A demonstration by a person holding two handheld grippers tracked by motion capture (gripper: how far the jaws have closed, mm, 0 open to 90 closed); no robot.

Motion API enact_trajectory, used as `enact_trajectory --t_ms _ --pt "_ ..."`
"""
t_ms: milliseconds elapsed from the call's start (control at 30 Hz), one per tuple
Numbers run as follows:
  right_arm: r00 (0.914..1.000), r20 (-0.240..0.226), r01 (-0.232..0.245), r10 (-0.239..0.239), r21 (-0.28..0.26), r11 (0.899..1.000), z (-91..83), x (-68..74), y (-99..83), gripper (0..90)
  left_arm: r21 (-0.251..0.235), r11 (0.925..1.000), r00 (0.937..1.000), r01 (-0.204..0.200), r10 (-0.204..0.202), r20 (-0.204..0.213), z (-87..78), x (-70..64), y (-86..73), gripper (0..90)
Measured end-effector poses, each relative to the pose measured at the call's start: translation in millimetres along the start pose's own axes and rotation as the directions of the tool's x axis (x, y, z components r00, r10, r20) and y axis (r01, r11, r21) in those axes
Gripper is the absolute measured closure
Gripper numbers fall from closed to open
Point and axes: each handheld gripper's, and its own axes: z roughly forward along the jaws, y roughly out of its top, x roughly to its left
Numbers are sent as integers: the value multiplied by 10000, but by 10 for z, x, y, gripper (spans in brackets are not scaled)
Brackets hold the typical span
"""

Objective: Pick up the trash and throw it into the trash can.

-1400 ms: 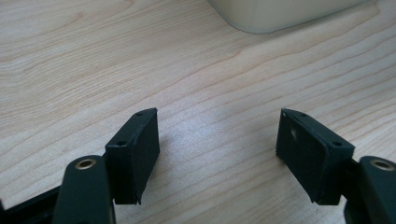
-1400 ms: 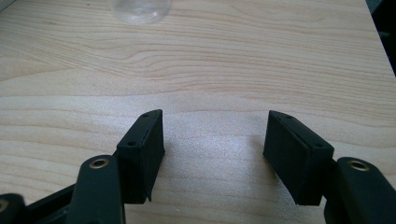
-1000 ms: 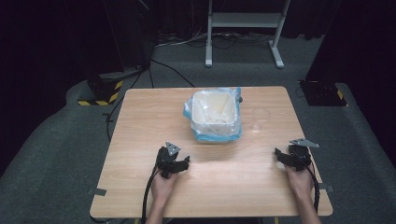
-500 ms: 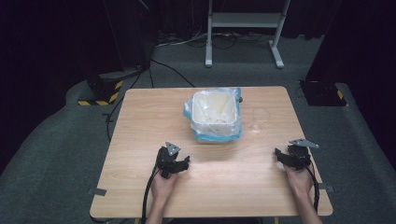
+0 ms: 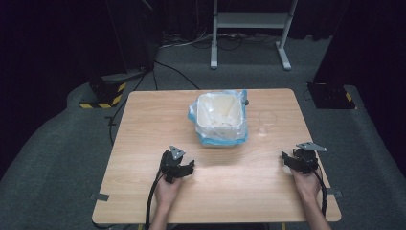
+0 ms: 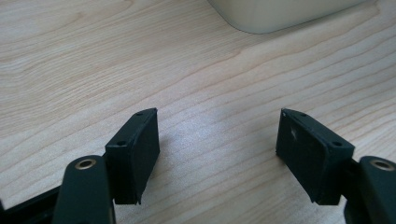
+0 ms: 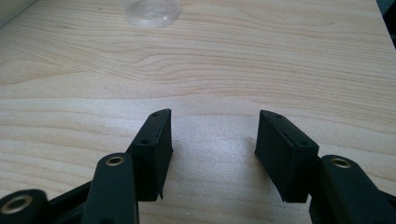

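Left claw (image 5: 184, 167): jaws wide apart, empty; lined bin (image 5: 219, 117) ahead, slightly right, well apart
Right claw (image 5: 288, 158): jaws wide apart, empty; clear cup (image 5: 266, 122) ahead, slightly left, well apart
Progress: nothing gripped; judged at start, all handling left

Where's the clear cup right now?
In the high view the cup stands on the table, just right of the bin, ahead of the right gripper.
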Motion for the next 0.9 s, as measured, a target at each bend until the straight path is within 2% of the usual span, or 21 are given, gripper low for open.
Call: enact_trajectory --t_ms 300,900 --pt "9990 -411 -196 190 -158 9997 -44 11 13 471 1 10000 10000 -6 6 1 0 0 0 298" --pt "9949 -1007 -118 68 -495 9987 -129 72 86 524 0 10000 10000 13 -13 8 0 -1 -1 297"
